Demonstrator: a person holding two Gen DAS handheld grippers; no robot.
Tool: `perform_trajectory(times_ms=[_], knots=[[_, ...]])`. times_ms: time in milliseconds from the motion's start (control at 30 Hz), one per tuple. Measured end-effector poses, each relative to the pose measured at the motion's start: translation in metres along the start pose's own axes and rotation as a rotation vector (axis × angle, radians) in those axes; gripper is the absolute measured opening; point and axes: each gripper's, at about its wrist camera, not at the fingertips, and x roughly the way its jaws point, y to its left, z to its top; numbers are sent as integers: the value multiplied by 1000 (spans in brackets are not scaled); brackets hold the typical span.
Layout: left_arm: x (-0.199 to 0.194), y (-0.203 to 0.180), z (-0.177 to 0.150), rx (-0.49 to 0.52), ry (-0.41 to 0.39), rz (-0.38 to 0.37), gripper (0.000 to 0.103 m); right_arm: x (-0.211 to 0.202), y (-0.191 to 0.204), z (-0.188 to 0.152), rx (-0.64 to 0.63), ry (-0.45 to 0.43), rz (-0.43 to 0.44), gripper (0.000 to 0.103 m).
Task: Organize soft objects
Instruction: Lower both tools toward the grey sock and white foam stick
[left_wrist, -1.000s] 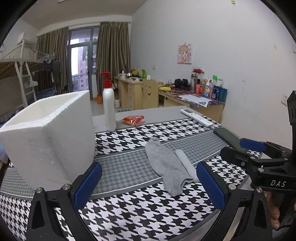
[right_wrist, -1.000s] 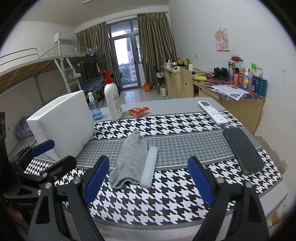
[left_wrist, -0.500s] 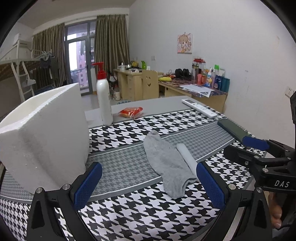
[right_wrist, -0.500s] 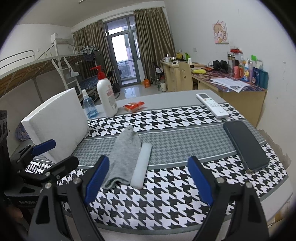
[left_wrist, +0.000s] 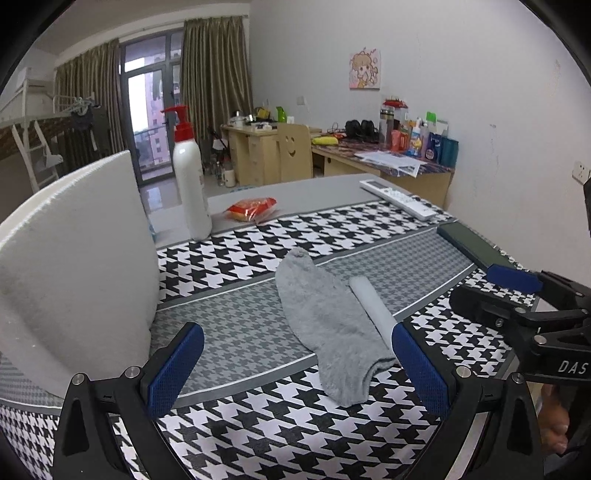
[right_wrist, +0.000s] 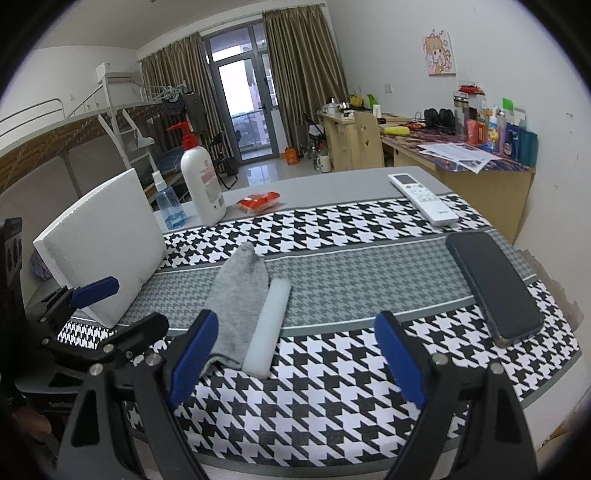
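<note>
A grey sock (left_wrist: 325, 321) (right_wrist: 236, 299) lies flat on the houndstooth tablecloth, with a pale grey foam roll (left_wrist: 373, 306) (right_wrist: 267, 325) touching its right side. A white foam box (left_wrist: 70, 266) (right_wrist: 103, 243) stands at the left of the table. My left gripper (left_wrist: 295, 369) is open and empty, low over the front edge, just before the sock. My right gripper (right_wrist: 295, 354) is open and empty, near the front edge, with the sock and roll ahead of its left finger. Each gripper shows in the other's view, the right (left_wrist: 513, 291) and the left (right_wrist: 92, 295).
A white pump bottle (right_wrist: 201, 181) with a red top, a blue spray bottle (right_wrist: 168, 203) and a red snack packet (right_wrist: 258, 201) stand at the back. A white remote (right_wrist: 421, 199) and a dark phone (right_wrist: 493, 284) lie at the right. The table's front edge is close below both grippers.
Both grippers have dropped lower and moved closer to the sock and roll. The foam box now fills more of the left wrist view. Nothing on the table has moved.
</note>
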Motion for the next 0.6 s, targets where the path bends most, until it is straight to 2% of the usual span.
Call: perform_trajectory(times_ms=[233,367,600], knots=[[15,0,1,14,46,-9,102,10,-4,4,18,33,16,89],[27,0,2,28,87,-9,102,16,2,6,-16,53,6,89],[35,8,4,26,103,14,102,33,3,4,-38,104,-11,89]])
